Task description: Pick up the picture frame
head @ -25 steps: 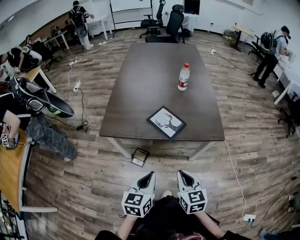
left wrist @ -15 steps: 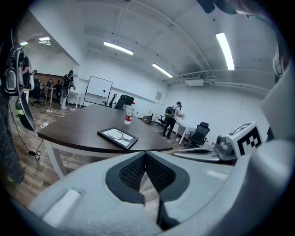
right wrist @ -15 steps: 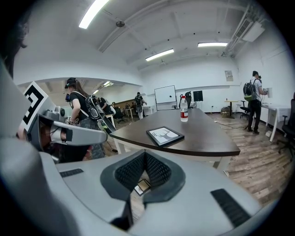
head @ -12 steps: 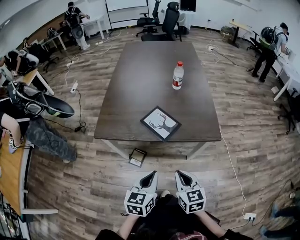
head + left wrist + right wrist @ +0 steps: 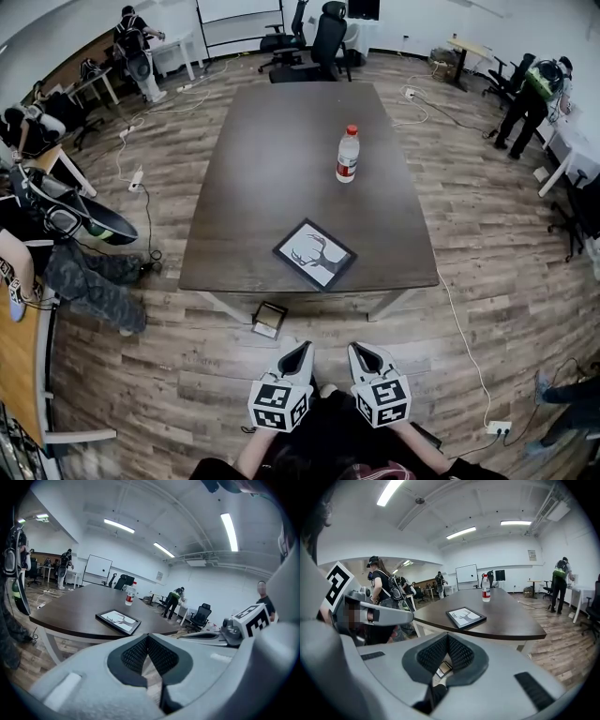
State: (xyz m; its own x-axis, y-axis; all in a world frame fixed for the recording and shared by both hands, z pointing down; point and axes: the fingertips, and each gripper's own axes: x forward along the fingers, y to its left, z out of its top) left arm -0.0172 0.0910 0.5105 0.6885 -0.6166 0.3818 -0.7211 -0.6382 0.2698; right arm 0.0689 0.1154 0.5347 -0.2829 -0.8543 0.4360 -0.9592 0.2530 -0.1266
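A black picture frame (image 5: 314, 255) with a deer drawing lies flat near the front edge of the long dark table (image 5: 281, 150). It also shows in the left gripper view as the frame (image 5: 118, 621) and in the right gripper view as the frame (image 5: 465, 617). My left gripper (image 5: 297, 353) and right gripper (image 5: 364, 352) hang side by side over the wooden floor, short of the table's near edge, both shut and holding nothing. The shut jaw tips meet at the left gripper (image 5: 148, 635) and the right gripper (image 5: 448, 636).
A water bottle with a red cap (image 5: 347, 155) stands mid-table. A second small frame (image 5: 269, 320) lies on the floor under the table's front edge. Office chairs (image 5: 326, 37) stand at the far end. People sit at left (image 5: 56, 220) and one stands at far right (image 5: 525, 98). Cables run along the floor.
The table and picture frame have slid lower and nearer in the head view as I move toward them. Both grippers stay shut and side by side.
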